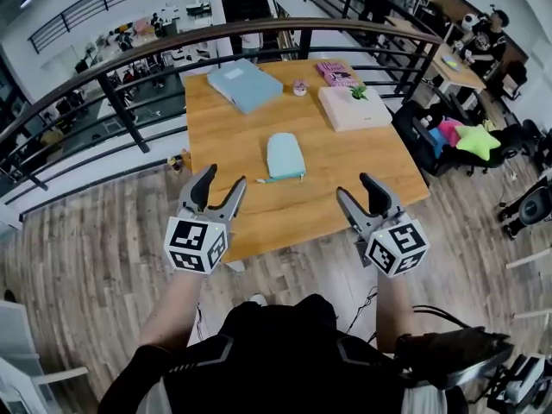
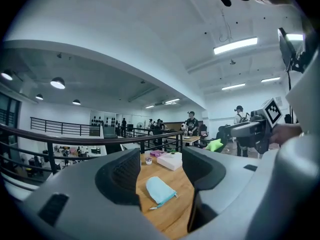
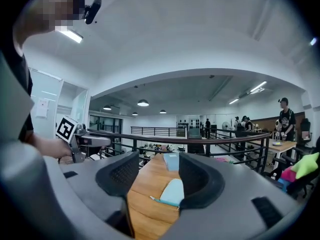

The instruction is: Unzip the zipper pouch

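Approach stage, nothing gripped yet. Left gripper [image 1: 222,179] and right gripper [image 1: 354,186] hang side by side short of the near edge of the light wooden table [image 1: 250,227], pointing roughly level at it. Both have jaws spread wide, only air between the pads. We read that as pre-grasp: one gripper per side, so one can pin the fabric while the other takes the pull.

Pale teal fabric zipper pouch [image 1: 285,156] lies flat mid-table, well apart from both grippers and roughly on the line between them. It looks closed. Thin teal pull cord [image 1: 261,180] sticks out at its near-left corner, toward us, so we probably don't need to turn the pouch.

Far side, away from the pouch: flat blue box [image 1: 244,84], white box [image 1: 354,110] with a small green plant [image 1: 359,91] on top, pink book [image 1: 336,72].

Writing: none readable. The pink book's cover print is too small, and the marker cubes [image 1: 197,244] carry only black-and-white square codes.
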